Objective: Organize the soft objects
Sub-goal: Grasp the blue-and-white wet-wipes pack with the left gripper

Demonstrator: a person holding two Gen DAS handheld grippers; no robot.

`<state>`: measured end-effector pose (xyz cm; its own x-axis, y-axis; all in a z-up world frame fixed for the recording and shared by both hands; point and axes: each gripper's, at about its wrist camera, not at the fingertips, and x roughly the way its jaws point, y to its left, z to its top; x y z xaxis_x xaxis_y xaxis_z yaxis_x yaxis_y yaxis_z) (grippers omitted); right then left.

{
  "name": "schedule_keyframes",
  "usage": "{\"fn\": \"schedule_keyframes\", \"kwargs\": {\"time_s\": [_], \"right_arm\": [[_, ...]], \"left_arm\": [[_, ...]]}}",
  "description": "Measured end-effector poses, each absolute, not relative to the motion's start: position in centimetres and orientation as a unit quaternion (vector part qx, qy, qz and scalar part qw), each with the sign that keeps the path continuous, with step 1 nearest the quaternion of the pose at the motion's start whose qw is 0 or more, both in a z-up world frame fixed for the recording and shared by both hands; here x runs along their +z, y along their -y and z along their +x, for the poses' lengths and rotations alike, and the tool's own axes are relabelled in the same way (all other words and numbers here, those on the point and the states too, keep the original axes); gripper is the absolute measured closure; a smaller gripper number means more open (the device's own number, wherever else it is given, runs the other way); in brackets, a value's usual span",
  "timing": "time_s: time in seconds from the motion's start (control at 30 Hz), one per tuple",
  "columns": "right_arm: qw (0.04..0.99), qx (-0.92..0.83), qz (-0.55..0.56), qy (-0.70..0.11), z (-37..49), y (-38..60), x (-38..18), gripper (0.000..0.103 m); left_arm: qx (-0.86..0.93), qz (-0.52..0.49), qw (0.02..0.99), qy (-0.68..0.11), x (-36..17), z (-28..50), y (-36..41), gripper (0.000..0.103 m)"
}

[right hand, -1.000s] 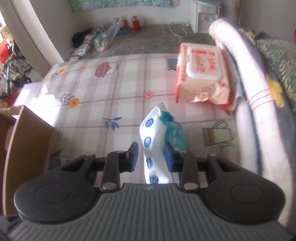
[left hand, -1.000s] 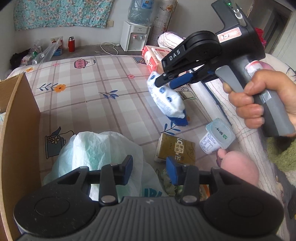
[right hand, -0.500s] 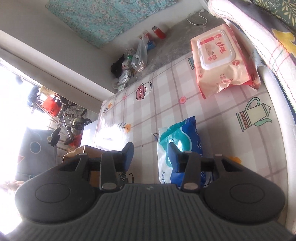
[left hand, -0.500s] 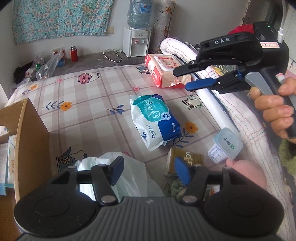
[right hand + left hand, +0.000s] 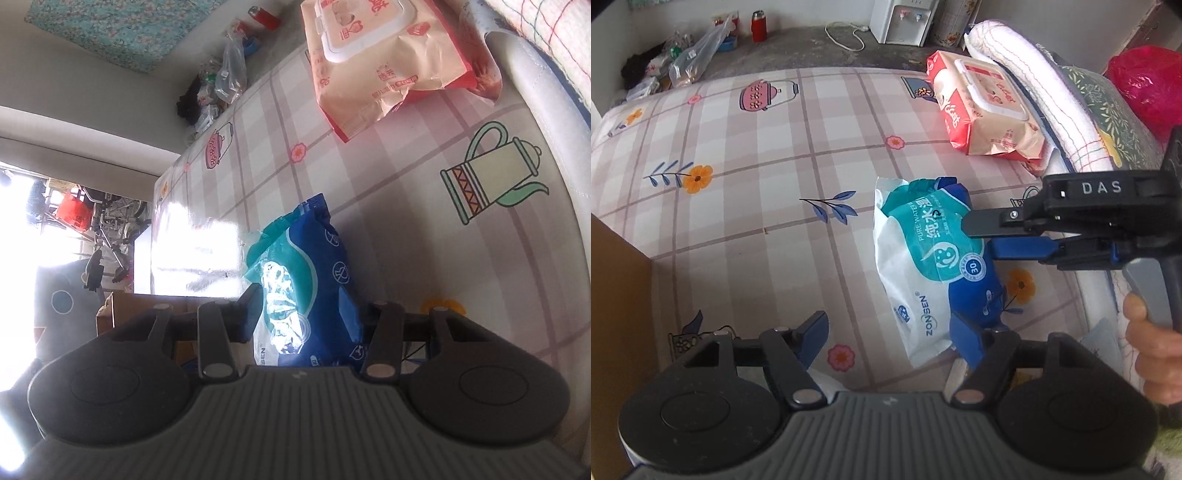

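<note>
- The cardboard box [image 5: 617, 254] stands at the far left of the left wrist view, with only one brown wall showing; I judge it is the place where the soft things are collected.
- The left gripper [image 5: 892, 338] hangs over the plaid mat [image 5: 746, 206], pointing steeply down. Its jaws have just been opening and now stand wide, with nothing between them, only bare mat. The right finger is just beside the near corner of the pack, so I think this gripper is getting ready to take it.
- The blue wipes pack [image 5: 923, 266] lies flat on the mat in the middle, free of both grippers, well apart from the box. It is the task's thing at this moment, and it looks soft and crinkly, so it will bend when it is pinched.
- The right gripper [image 5: 975, 236] reaches in from the right side, low over the far half of the pack. Its jaws have just been opening too; in the right wrist view the pack [image 5: 310, 280] is between the fingers, but the pads do not seem to press it, so it looks released.
- The pink wipes pack [image 5: 986, 110] rests further back on the right, against the rolled quilt [image 5: 1034, 81], not yet sorted.
</note>
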<state>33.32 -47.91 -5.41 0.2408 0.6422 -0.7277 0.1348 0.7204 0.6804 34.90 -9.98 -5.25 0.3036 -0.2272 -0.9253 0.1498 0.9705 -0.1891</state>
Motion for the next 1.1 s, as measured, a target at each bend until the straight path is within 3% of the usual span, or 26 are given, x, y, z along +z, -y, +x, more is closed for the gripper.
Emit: {"fn": "schedule_keyframes", "kwargs": {"time_s": [0.4,0.57,0.63,1.1], "right_arm": [[0.701,0.166,0.334,-0.608,34.9,47.3,-9.1,0.057],[0.696,0.173,0.34,-0.608,35.1,46.8,-9.7,0.059],[0.695,0.172,0.343,-0.608,35.1,46.7,-9.6,0.061],[0.705,0.19,0.353,-0.585,32.6,46.3,-4.2,0.064]], "left_arm": [[-0.122,-0.062,0.795,-0.591,-6.9,38.2,12.0,0.028],[-0.127,-0.056,0.797,-0.588,-6.9,38.1,13.3,0.03],[-0.128,-0.05,0.802,-0.581,-6.6,37.7,13.8,0.035],[-0.128,-0.035,0.84,-0.526,-0.9,32.7,12.9,0.036]]}}
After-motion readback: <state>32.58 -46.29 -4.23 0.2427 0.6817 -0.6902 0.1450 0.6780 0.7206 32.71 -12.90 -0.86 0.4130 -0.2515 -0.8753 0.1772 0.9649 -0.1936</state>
